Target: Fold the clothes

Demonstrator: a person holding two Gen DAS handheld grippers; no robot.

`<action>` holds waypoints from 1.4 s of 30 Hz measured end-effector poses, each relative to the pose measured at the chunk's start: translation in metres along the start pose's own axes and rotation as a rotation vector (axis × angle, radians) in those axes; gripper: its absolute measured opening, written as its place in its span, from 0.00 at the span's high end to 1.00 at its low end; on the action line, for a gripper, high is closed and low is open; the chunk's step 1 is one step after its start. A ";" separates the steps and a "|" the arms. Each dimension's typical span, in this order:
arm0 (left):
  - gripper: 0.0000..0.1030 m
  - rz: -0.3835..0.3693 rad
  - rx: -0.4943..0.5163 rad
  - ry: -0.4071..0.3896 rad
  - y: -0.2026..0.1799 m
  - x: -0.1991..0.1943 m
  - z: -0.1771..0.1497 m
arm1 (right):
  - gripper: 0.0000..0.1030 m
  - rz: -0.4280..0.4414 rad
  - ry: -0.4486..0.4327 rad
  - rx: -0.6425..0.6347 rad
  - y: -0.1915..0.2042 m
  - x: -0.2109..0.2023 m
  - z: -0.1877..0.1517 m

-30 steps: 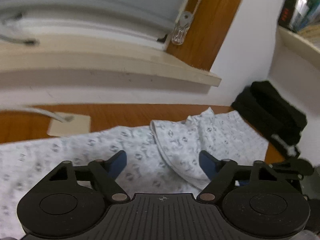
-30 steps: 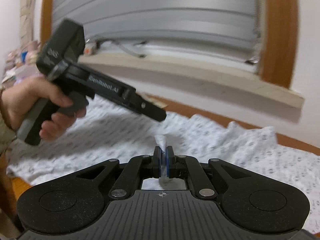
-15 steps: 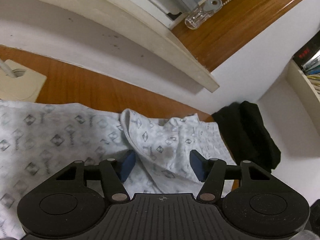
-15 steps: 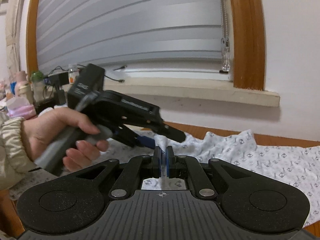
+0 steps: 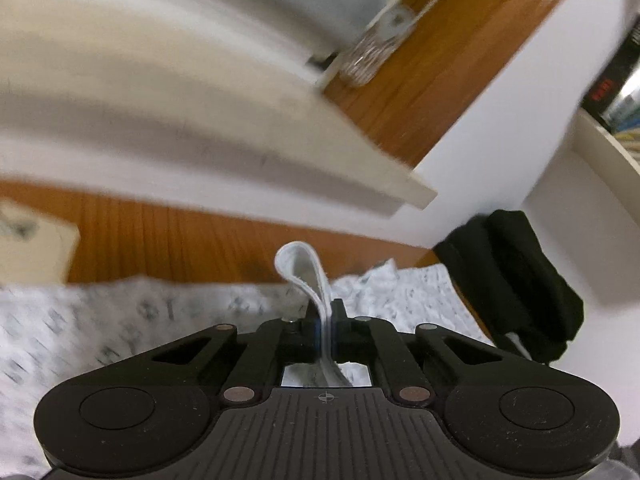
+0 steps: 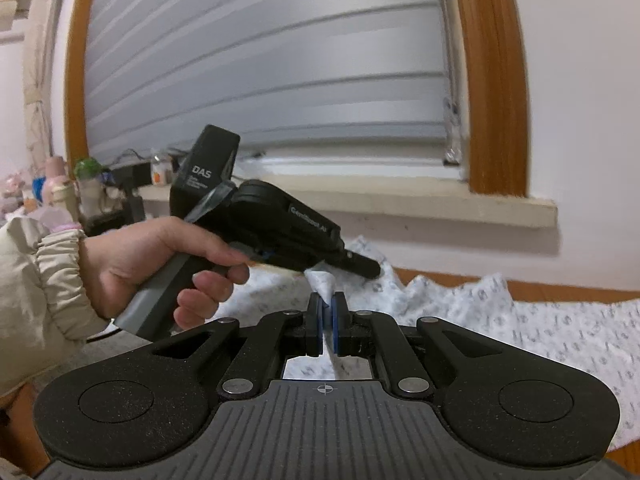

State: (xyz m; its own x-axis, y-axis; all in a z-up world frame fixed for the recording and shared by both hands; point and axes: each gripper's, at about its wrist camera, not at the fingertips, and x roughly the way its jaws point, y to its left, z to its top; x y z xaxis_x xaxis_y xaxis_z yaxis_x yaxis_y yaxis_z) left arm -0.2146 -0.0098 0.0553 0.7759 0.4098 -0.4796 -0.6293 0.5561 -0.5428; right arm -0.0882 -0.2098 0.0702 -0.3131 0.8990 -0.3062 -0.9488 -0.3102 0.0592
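A white garment with a small grey print lies spread over a wooden table. My left gripper is shut on a folded edge of it, and a loop of the cloth stands up above the jaws. My right gripper is shut on another pinch of the same garment, a small peak of cloth rising between its blue pads. In the right wrist view a person's hand holds the left gripper's black body just beyond and left of my right jaws.
A black bundle of fabric lies against the white wall at the table's right end. A beige box sits at the left. The window sill overhangs the table's back; bottles and clutter crowd its left part.
My left gripper was open over the garment's folded edge; it has shut on that edge and lifted it. My right gripper stays shut on its pinch of cloth and has tilted upward.
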 end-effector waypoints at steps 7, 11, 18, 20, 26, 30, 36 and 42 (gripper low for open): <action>0.95 0.028 0.136 -0.093 -0.022 -0.100 0.031 | 0.95 0.141 -0.080 -0.045 0.053 0.005 0.033; 0.95 0.105 0.186 -0.129 -0.014 -0.171 0.043 | 0.95 0.283 -0.115 -0.053 0.106 0.025 0.056; 0.95 0.300 0.214 -0.197 0.025 -0.297 0.055 | 0.95 0.485 -0.149 -0.070 0.206 0.070 0.089; 0.95 0.337 0.197 -0.222 0.040 -0.325 0.056 | 0.95 0.520 -0.144 -0.081 0.229 0.084 0.096; 0.95 0.390 0.122 -0.231 0.089 -0.369 0.051 | 0.95 0.583 -0.093 -0.125 0.279 0.124 0.099; 0.95 0.419 0.071 -0.211 0.124 -0.376 0.042 | 0.94 0.600 -0.034 -0.150 0.301 0.151 0.091; 0.94 0.462 -0.022 -0.165 0.184 -0.370 0.012 | 0.94 0.587 0.095 -0.231 0.337 0.196 0.055; 0.83 0.581 -0.136 -0.124 0.238 -0.371 -0.023 | 0.68 0.613 0.289 -0.235 0.366 0.238 0.018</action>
State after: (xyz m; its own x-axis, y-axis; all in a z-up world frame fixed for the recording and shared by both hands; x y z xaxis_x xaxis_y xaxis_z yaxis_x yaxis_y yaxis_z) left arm -0.6534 -0.0458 0.0880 0.2984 0.7042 -0.6442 -0.9448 0.1225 -0.3037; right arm -0.5105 -0.1040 0.0367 -0.7326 0.4337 -0.5245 -0.5611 -0.8211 0.1047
